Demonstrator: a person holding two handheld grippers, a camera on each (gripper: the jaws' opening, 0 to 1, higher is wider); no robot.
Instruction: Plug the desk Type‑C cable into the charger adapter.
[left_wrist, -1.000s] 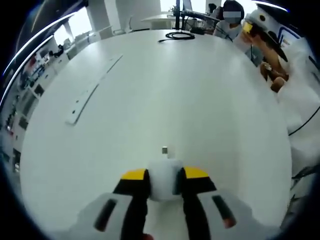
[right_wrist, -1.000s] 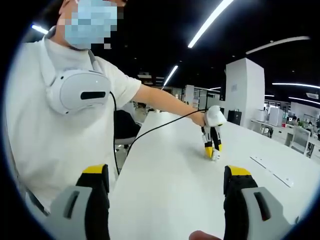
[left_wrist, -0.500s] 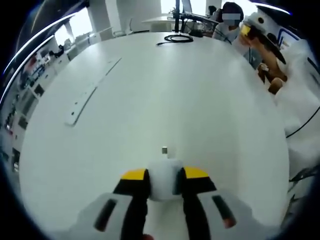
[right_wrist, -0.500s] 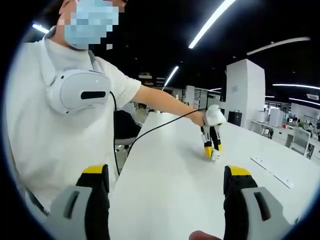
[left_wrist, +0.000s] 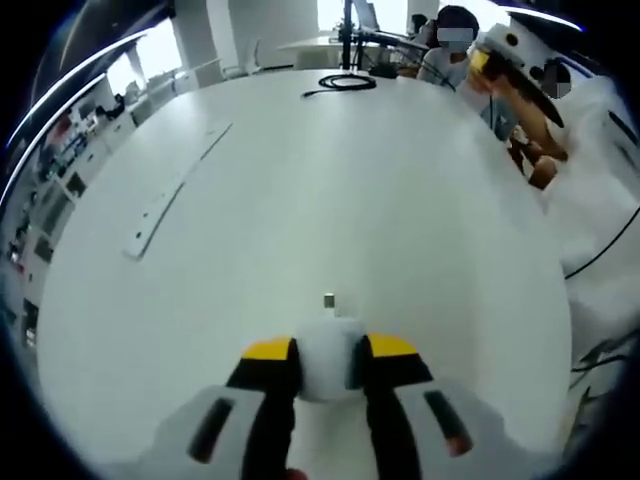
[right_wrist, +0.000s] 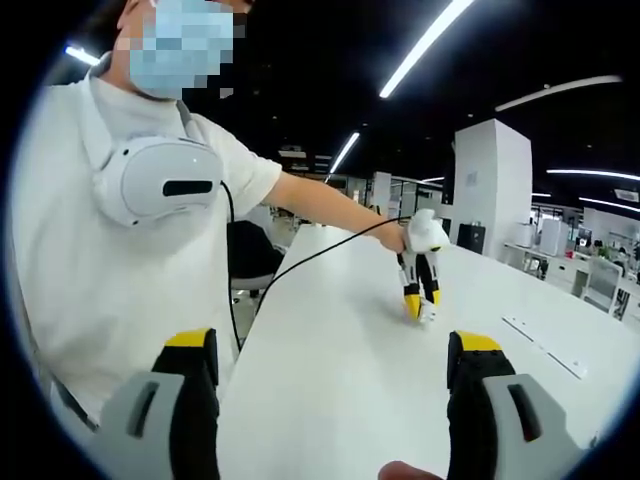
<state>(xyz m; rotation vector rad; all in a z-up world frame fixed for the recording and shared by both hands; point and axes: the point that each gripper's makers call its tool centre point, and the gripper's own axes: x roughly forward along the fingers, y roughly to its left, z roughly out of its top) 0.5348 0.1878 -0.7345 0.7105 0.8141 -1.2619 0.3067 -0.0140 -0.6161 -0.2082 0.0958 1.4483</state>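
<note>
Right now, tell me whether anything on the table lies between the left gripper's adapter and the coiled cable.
Nothing visible does. The left gripper is shut on the white charger adapter; bare white table runs from it to the coiled black cable at the far end. A flat white strip lies off to one side.

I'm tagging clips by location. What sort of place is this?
Likely an open-plan office: a long white table, ceiling strip lights, and rows of desks in the background.

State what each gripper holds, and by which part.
Left gripper: shut on the white adapter, fingers on its two sides. Right gripper: open, holding nothing.
</note>
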